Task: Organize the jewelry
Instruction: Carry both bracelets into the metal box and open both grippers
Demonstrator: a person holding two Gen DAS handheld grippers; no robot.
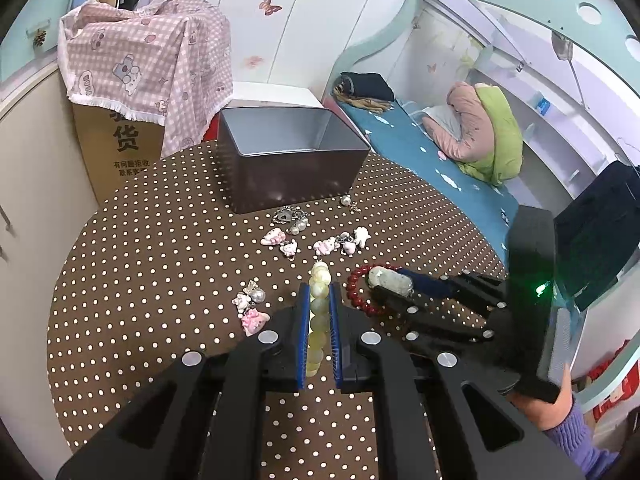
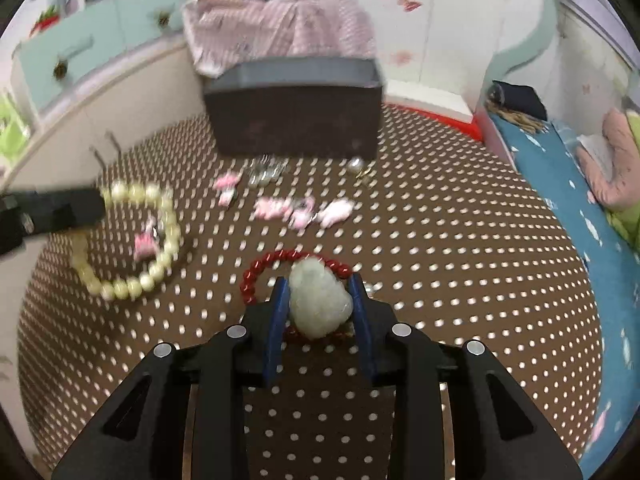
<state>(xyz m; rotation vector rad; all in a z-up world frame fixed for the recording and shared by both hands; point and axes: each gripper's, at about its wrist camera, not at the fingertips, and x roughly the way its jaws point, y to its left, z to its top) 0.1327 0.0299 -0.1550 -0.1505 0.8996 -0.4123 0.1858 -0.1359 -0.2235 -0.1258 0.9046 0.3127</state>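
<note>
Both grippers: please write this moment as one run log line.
left gripper: shut on pale green bead bracelet | right gripper: astride pale jade pendant on red bead bracelet, grip unclear | tin box: empty

Each handheld gripper is built from matte black plastic. On the left gripper [image 1: 320, 312], two angular arms with triangular cut-outs are seen, each narrowing to a finger faced with a blue ribbed pad [image 1: 305, 320]. Round silver fasteners [image 1: 268, 337] are fitted at the linkage pivots, two per side. The right gripper [image 2: 320, 304] is of identical construction: black arms, triangular openings, silver pivot fasteners [image 2: 236, 332] and blue pads [image 2: 276, 320]. In the left wrist view, a black box-shaped housing [image 1: 528, 264] is mounted on the right unit, and a green indicator light [image 1: 541, 289] is lit on it. A purple knitted sleeve [image 1: 576, 436] is worn on the right arm.
</note>
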